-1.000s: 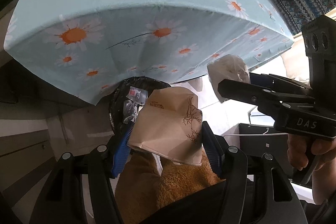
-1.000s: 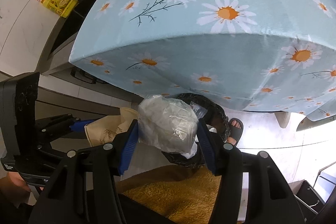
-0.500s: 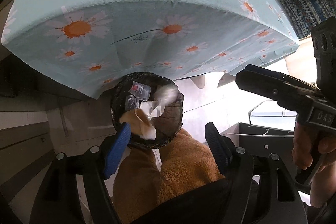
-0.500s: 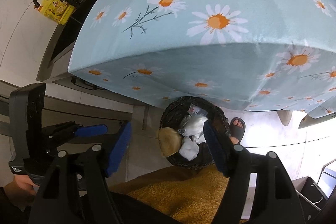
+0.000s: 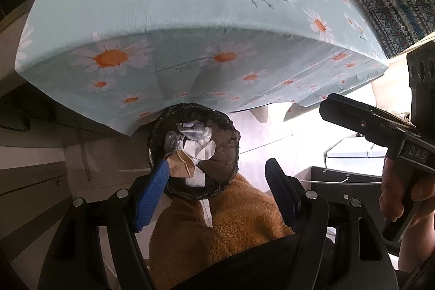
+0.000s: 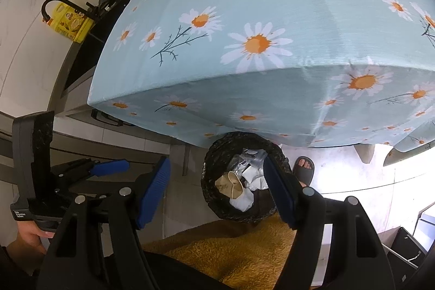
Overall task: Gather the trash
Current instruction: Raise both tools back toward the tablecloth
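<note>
Holding both grippers over the bin (image 5: 217,151) right now, and neither one is gripping anything: my left gripper (image 5: 217,189) is hanging with its blue pads spread wide apart, and my right gripper (image 6: 217,189) is gaping the same way. The trash is all sitting down inside the black-lined bin, which is tucked just under the edge of the table with the daisy tablecloth (image 6: 272,18). I'm seeing a brown paper bag (image 5: 180,165) lying on the left side of the pile, white crumpled paper (image 5: 201,148) beside it, and some clear plastic wrap (image 5: 197,131) toward the back. My orange fuzzy pants (image 5: 231,219) are filling the bottom of both views, and a sandaled foot (image 6: 304,167) is poking out just right of the bin.
</note>
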`<state>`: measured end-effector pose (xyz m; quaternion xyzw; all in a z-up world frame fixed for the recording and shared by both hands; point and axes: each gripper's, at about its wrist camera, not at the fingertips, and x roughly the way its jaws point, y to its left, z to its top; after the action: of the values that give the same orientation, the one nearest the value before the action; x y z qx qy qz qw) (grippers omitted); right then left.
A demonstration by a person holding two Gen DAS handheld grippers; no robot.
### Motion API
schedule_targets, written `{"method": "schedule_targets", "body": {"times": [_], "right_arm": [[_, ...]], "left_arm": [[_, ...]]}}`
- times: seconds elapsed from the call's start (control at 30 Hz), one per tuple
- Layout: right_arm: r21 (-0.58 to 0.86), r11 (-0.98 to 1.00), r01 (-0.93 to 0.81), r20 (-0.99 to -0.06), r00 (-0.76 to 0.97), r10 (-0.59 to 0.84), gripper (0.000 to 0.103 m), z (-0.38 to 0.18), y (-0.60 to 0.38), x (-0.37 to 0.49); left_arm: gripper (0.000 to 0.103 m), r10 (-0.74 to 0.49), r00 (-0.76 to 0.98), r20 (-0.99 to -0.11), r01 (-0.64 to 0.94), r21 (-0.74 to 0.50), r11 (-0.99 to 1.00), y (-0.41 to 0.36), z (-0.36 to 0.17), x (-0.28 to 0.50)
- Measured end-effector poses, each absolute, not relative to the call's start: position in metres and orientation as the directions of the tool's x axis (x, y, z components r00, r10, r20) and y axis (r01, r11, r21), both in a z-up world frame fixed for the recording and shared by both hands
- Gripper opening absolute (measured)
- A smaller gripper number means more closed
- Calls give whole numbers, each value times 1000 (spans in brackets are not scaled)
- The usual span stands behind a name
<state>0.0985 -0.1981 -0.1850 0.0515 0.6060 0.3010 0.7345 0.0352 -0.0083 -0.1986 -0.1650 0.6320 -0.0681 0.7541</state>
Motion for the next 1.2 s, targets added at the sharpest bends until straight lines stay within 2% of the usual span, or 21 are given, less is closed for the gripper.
{"method": "schedule_targets", "body": {"times": [0.67, 1.2], "right_arm": [[424, 812, -402, -842, 155, 517, 70, -152, -206, 107], [389, 762, -517, -805, 212, 555, 71, -107, -191, 175]], "left_arm": [[71, -287, 314, -905, -66, -322, 944, -9, -147, 47], [71, -233, 453, -861, -104, -311, 945, -1, -94, 89]]}}
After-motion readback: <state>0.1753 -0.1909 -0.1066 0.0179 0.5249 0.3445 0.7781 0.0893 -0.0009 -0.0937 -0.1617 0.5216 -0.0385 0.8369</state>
